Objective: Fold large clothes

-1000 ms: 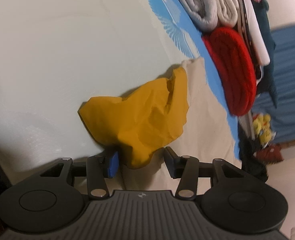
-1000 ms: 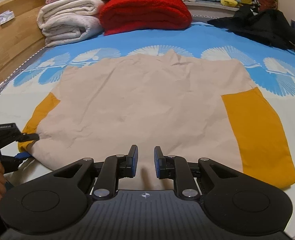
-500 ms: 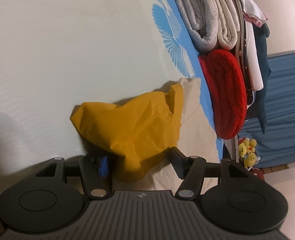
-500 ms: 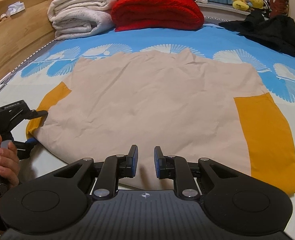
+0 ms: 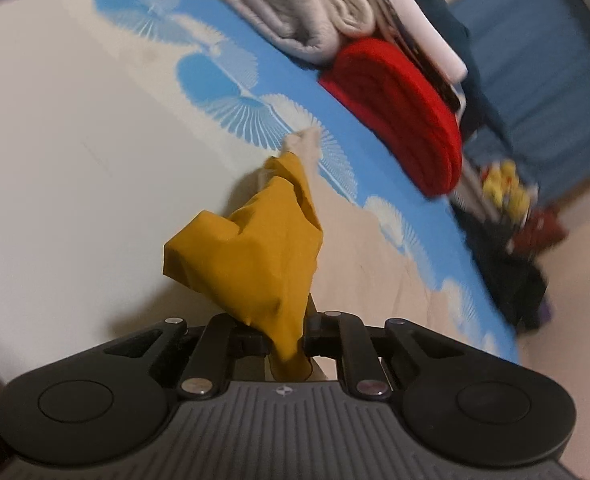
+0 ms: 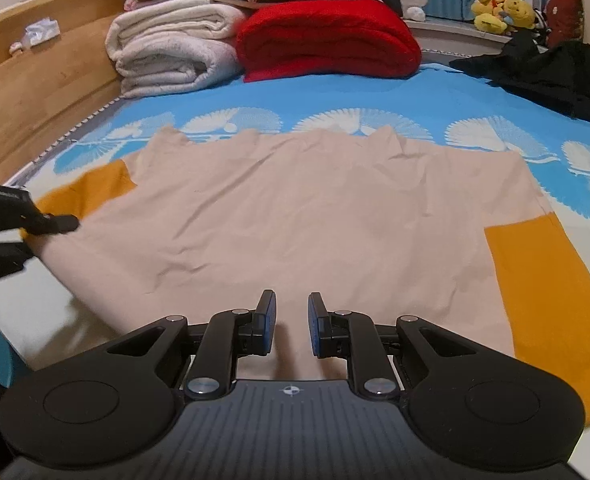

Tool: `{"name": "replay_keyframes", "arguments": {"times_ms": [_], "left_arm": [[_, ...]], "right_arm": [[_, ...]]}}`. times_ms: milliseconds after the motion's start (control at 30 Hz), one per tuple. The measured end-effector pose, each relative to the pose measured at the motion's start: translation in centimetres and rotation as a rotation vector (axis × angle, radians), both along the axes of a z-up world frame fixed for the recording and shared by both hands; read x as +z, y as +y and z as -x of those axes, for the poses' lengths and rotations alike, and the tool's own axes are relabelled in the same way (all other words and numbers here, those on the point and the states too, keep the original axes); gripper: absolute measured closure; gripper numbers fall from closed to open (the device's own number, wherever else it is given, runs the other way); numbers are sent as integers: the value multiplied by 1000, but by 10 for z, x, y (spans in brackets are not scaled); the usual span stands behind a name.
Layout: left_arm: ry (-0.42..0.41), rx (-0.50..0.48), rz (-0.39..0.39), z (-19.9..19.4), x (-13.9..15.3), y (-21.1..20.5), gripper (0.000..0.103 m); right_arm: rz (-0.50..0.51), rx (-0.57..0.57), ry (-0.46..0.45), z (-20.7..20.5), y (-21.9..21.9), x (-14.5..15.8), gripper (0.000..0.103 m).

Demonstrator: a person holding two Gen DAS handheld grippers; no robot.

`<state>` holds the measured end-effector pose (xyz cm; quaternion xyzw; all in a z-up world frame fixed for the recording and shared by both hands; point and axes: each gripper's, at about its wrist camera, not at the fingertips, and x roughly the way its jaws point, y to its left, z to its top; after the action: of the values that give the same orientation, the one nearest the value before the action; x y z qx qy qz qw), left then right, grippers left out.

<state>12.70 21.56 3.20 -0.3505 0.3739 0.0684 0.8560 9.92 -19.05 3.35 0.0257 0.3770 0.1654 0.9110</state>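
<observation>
Shirt [image 6: 315, 216]: lay flat on the bed [image 6: 435, 92], its long axis running left to right.
Left gripper [image 5: 286, 334]: jaws had just closed, clenched on the yellow sleeve [image 5: 255, 256], which bunched up off the bed.
Right gripper [image 6: 291, 324]: narrowly parted, nothing between its pads, over the near hem.
Relation: shirt body stretched away to the right of the held sleeve; fold would go that way.
Nearer hand: left.
Hidden: left pads under cloth; 1 far sleeve [image 6: 543, 300] partly cut off.

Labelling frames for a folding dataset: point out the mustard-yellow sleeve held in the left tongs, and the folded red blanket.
mustard-yellow sleeve [image 5: 255, 264]: left wrist view, bunched middle.
folded red blanket [image 6: 327, 36]: right wrist view, top fold.
</observation>
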Motion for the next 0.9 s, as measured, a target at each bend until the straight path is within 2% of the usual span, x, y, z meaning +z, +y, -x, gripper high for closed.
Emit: {"name": "replay_keyframes", "arguments": {"times_ms": [133,233,300,333,400,467,533,600,767,900], "left_arm": [[38,-105,-110,7,22,20,88],[6,-181,-192,15,23,29,88],[26,-170,-180,21,13,34,88],[42,-142,-138,20,7,36,88],[38,-109,-108,22,3,39,88],[24,-100,-132,20,3,32,88],[17,-123,-189,16,8,23,88],[6,-133,-200,16,12,20,88],[16,-116,-197,16,13,21,88],[5,-113,-213,15,19,12,88]], "right_arm": [[-36,75,-12,3,19,5,85],[-69,165,-8,5,37,8,85],[-81,214,29,3,50,5,85],[-77,235,65,0,57,0,85],[16,238,178,-9,73,-24,85],[109,226,248,-17,83,-48,85],[120,203,259,-25,89,-54,85],[118,183,264,-31,91,-55,85],[115,181,223,-20,90,-47,86],[58,115,5,2,68,-10,86]]}}
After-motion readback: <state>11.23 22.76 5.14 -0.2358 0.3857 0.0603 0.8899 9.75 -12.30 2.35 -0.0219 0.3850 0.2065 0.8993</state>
